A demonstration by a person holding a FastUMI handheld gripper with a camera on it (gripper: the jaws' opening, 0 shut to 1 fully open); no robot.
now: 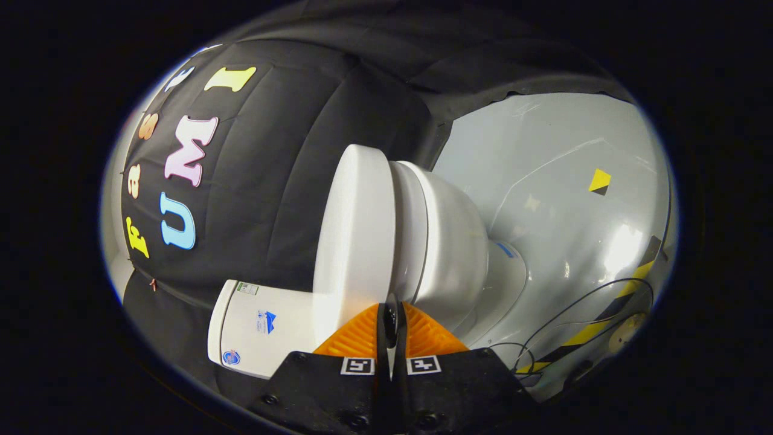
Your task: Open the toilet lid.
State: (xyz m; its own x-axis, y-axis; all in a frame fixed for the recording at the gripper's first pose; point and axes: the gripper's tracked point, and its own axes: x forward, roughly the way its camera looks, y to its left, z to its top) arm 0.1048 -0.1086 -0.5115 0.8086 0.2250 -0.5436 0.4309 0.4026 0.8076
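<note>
The view is rolled sideways, so the white toilet appears lying on its side. Its lid (pixel 353 229) rests flat on the seat and bowl (pixel 450 248), and the tank (pixel 259 329) with stickers sits beside the lid's hinge end. My gripper (pixel 391 311) is shut, its two fingers pressed together with nothing between them. The fingertips point at the seam between lid and seat, near the hinge end. I cannot tell whether they touch the toilet.
A glossy grey floor (pixel 561 199) spreads beyond the bowl, with a small yellow marker (pixel 599 180) on it. Thin black cables (pixel 580 305) and a yellow-and-black striped tape (pixel 604 326) lie near the toilet's base. Black cloth (pixel 272 181) hangs behind the toilet.
</note>
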